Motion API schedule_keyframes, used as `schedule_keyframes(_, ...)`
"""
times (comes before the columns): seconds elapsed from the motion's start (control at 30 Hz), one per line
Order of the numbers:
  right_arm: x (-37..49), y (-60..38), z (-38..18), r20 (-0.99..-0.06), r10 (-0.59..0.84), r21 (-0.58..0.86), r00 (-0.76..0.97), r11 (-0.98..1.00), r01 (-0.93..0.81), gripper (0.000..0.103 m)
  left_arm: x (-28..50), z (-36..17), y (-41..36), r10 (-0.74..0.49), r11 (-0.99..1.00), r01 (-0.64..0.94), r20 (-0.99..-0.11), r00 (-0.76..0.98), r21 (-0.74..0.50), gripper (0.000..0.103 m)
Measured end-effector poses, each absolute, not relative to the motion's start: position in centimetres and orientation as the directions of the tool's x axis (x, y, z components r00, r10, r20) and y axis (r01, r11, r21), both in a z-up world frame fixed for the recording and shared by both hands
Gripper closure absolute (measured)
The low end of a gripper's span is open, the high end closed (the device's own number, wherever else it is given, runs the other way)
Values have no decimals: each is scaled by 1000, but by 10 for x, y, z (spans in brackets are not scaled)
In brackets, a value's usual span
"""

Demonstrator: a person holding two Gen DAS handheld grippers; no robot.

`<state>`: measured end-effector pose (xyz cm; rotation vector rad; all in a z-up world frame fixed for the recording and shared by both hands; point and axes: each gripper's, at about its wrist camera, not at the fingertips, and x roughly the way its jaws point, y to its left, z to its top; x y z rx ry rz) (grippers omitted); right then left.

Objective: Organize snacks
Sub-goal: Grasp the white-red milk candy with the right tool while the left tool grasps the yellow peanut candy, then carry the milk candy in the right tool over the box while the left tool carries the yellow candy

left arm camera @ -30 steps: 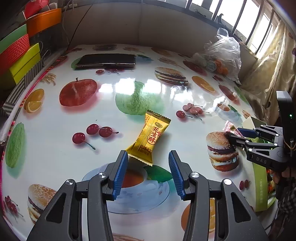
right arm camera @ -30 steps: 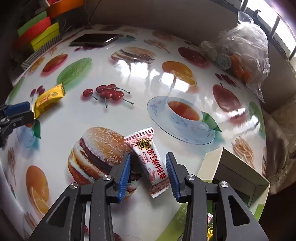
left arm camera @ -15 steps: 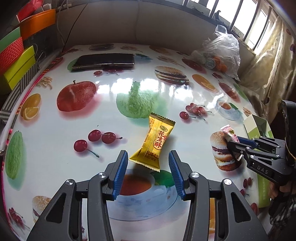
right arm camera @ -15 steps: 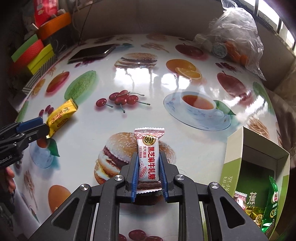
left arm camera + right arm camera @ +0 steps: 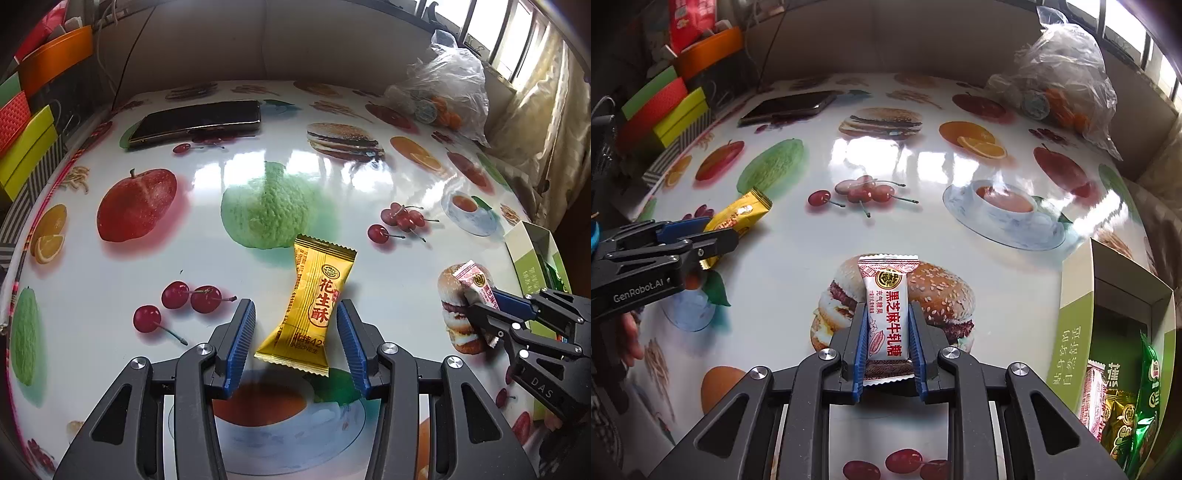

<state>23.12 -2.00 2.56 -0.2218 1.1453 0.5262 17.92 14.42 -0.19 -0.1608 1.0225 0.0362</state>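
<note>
The white-and-red candy sits clamped between the 2 blue pads of the right gripper, which grips it by its lower half, printed face up, over the burger print on the table. The yellow candy lies flat on the table between the spread fingers of the left gripper, touched by neither pad.

For the left side, the sound move, as I judge it, is to settle the pads level with the wrapper's narrow waist and squeeze there, since the crimped ends would fold and slip. The wrapper lies slightly askew, so a small twist to square the fingers should help.

The green box stands open at the table's right edge, with 3 or so packets already inside; its near wall is the lip to clear. The right gripper has open table between itself and the box. The phone and plastic bag lie well apart at the far side, out of the path
</note>
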Motion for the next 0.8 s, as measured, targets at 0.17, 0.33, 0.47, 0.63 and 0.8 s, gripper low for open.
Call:
schedule_keyframes(0.17, 230, -20, 25, -903, 283, 94, 322, 864, -494, 83, 185, -3, 140, -24, 990, -106, -854, 519, -92, 56)
schedule_keyframes(0.33, 229, -20, 25, -902, 278, 85, 332, 865, -495, 83, 187, -4, 135, 19, 994, -101, -857, 515, -38, 56)
schedule_keyframes(0.47, 228, -21, 25, -899, 282, 90, 336, 868, -488, 83, 187, -5, 135, 25, 994, -101, -854, 520, -33, 56)
schedule_keyframes(0.63, 227, -21, 26, -897, 278, 85, 345, 872, -482, 83, 187, -3, 136, 32, 993, -111, -852, 523, -32, 75)
schedule_keyframes(0.8, 226, -21, 26, -895, 277, 85, 350, 875, -476, 83, 186, -3, 135, 32, 994, -109, -851, 525, -30, 78)
